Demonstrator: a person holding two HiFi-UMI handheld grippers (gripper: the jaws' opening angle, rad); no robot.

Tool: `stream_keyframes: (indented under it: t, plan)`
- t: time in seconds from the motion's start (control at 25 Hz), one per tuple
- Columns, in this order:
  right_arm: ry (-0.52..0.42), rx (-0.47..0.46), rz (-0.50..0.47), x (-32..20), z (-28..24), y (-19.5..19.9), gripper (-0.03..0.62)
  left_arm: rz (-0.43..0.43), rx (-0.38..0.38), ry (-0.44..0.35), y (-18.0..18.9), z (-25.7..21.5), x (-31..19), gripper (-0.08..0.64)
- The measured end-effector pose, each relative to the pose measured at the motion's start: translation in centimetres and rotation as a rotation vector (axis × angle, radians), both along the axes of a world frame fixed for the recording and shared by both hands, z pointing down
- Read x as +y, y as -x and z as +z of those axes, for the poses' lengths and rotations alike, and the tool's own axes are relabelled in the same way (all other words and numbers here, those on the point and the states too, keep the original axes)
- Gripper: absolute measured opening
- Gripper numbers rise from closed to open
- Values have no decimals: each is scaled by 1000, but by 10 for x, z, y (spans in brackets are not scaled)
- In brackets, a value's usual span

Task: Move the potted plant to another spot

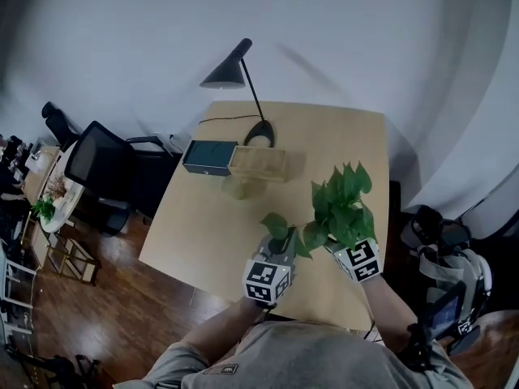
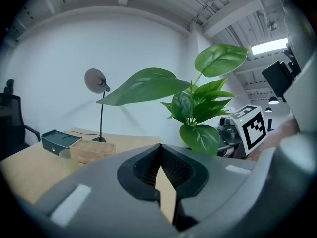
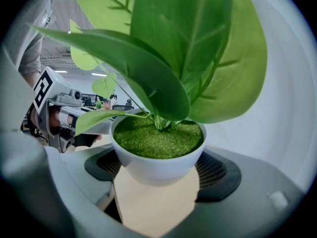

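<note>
The potted plant [image 3: 156, 166] stands upright directly between the fingers [image 3: 218, 170] of the right gripper [image 1: 345, 250]. Its white bowl fills the gap from one dark pad to the other, and the rim rises above them. Both pads appear to press on the bowl's sides, so I judge this gripper to be clasping the pot low on its wall. The stem and leaves rise straight up, at right angles to the line along which the fingers close. Whether the base rests on the desk [image 1: 243, 217] or hangs just clear of it cannot be told.

In the head view the plant sits at the lower right of the desk, near its front edge. The left gripper [image 1: 277, 248] is just beside it, on the picture's left, partly under a leaf. Its fingers [image 2: 143, 165] are pinched together on nothing, with only a thin sliver of desk showing between them.

The right hand therefore has the load. Bare desk lies toward the middle and left of the frame, short of the cup [image 1: 238, 187], the wooden box [image 1: 258, 162], the dark box [image 1: 209, 156] and the lamp [image 1: 239, 71] further up
</note>
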State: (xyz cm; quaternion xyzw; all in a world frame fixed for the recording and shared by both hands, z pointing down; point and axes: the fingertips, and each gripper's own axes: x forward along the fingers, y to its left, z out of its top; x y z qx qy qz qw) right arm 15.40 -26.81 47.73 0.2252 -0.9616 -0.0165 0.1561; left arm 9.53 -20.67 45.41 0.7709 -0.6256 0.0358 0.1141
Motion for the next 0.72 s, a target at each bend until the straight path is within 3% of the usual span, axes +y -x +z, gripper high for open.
stream_keyframes:
  t: [0.32, 0.72]
  plan:
    - [-5, -9, -76, 23, -11, 46, 463, -94, -1, -22, 44, -8, 21, -6]
    - [-3, 8, -61, 52, -9, 132, 463, -84, 12, -45, 129, -9, 52, -6]
